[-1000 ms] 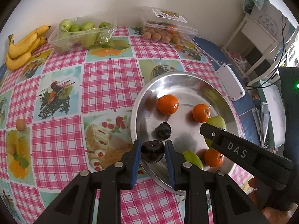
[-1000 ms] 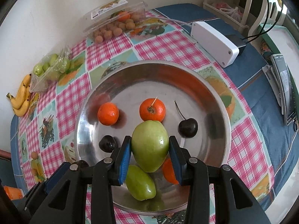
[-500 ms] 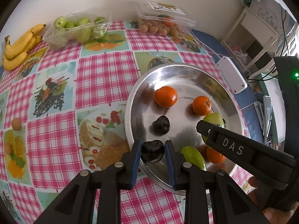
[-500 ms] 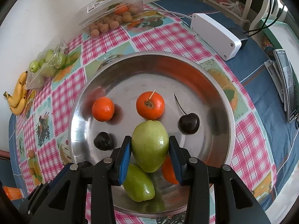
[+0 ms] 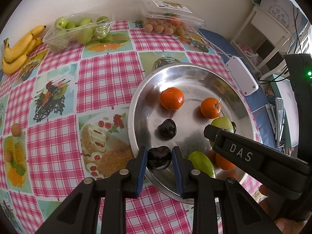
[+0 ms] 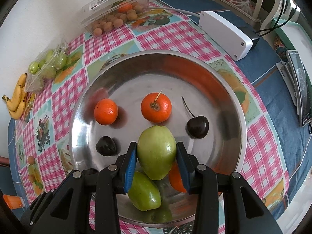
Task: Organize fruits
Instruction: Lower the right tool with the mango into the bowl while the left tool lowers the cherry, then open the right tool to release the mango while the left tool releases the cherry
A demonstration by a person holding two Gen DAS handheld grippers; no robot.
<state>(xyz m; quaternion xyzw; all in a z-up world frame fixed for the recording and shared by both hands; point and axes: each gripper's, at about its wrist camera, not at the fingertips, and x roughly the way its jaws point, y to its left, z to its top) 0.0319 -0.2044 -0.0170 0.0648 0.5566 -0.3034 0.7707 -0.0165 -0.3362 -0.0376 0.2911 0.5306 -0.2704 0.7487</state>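
Bowl: round, shallow, polished steel bowl [image 6: 230, 89], its wall mirroring the orange fruit; it stands on the table [image 5: 101, 74] near the front edge.
Cloth: glossy pink-checked cover with printed food squares.
Left tool: the left tool [image 5: 159, 160] is clamped on a dark, smooth, heart-shaped cherry [image 5: 159, 159] (blue pads press both sides) just above the bowl's near rim.
Right tool: the right tool [image 6: 156, 160] is clamped on a green fruit [image 6: 156, 152], waxy and oval, held over the bowl's near half.
In bowl: two mandarins [image 6: 106, 111] with dimpled skin, one with a short stalk; a loose cherry with a long stem [image 6: 197, 126]; another dark cherry without one [image 6: 106, 145]; a second green fruit [image 6: 145, 192].
Hidden: a third mandarin [image 6: 175, 177] lies mostly behind the right tool's pad and the held fruit; in the left view the right tool's black arm covers part of the held fruit.
Far side: bananas [image 5: 17, 48], a crinkled clear tray of green fruit [image 5: 78, 31], a clear lidded box of small brown fruit [image 5: 169, 23] (its label too small to read).
Cut off: a white box [image 6: 224, 32] with a cable sits on blue cloth at the right.
Pose: both tools point steeply down, side by side, right beside left.
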